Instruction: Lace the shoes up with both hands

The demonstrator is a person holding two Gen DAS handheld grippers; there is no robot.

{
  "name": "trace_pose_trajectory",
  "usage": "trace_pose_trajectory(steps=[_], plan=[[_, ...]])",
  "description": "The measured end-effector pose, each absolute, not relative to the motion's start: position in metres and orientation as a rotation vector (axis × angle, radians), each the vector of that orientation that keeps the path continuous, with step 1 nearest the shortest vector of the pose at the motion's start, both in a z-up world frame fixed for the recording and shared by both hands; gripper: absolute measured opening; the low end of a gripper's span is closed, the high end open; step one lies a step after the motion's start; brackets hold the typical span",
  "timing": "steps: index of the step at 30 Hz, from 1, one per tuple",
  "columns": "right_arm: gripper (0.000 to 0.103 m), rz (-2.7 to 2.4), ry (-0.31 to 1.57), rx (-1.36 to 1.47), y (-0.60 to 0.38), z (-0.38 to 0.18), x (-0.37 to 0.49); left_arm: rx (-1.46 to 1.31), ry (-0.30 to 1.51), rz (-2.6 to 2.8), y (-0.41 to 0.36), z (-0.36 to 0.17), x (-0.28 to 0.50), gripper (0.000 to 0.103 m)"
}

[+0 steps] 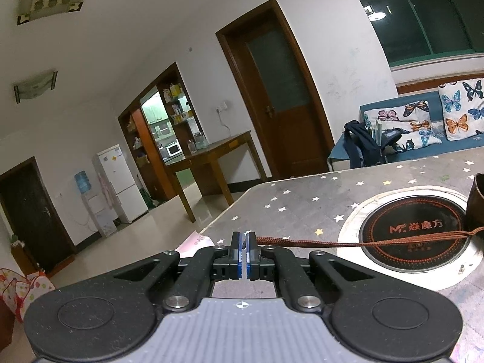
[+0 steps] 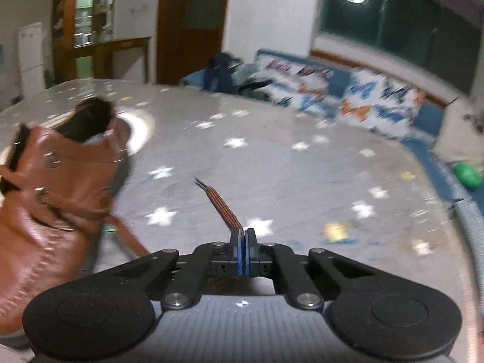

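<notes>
Two grippers, each pinching brown lace: left gripper [image 1: 245,240], lace [image 1: 363,243] running to 3 o'clock; right gripper [image 2: 245,236], boot [image 2: 57,187] at 9 o'clock.

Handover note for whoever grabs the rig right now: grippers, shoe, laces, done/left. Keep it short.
Left gripper: shut on a brown lace end, which runs taut to the right, over the round cooktop inset, toward the shoe at the frame edge.
Right gripper: shut on the other lace end; its tip sticks out past the jaws.
Brown leather shoe sits on the star-patterned table, left of the right gripper; lace already runs through several eyelets.
Done: both ends gripped.
Left: upper eyelets look unlaced; no knot visible. Right view is blurred.
</notes>
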State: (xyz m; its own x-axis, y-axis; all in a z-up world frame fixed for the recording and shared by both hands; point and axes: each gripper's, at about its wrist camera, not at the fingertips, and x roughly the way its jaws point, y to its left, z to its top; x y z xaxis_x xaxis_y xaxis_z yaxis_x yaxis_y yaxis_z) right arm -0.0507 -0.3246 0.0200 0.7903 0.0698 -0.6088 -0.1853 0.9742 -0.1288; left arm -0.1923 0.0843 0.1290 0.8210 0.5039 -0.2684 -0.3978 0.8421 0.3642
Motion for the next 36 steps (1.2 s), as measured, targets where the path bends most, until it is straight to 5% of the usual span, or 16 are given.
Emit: trace_pose_trajectory(steps=[13,16,20,36], plan=[[0.002,-0.086,0.607,-0.233,-0.389,0.021,-0.057,0.298,0.386,0.475,0.084,0.12,-0.186,0.002],[0.006,-0.074,0.618,-0.204,-0.389,0.021,-0.058,0.301,0.378,0.468,0.084,0.121,-0.188,0.002],[0.026,-0.081,0.57,-0.21,-0.387,0.035,-0.068,0.298,0.369,0.462,0.086,0.123,-0.189,0.003],[0.033,0.559,0.435,-0.224,-0.251,0.104,-0.113,0.273,0.358,0.399,0.094,0.118,-0.213,0.003]])
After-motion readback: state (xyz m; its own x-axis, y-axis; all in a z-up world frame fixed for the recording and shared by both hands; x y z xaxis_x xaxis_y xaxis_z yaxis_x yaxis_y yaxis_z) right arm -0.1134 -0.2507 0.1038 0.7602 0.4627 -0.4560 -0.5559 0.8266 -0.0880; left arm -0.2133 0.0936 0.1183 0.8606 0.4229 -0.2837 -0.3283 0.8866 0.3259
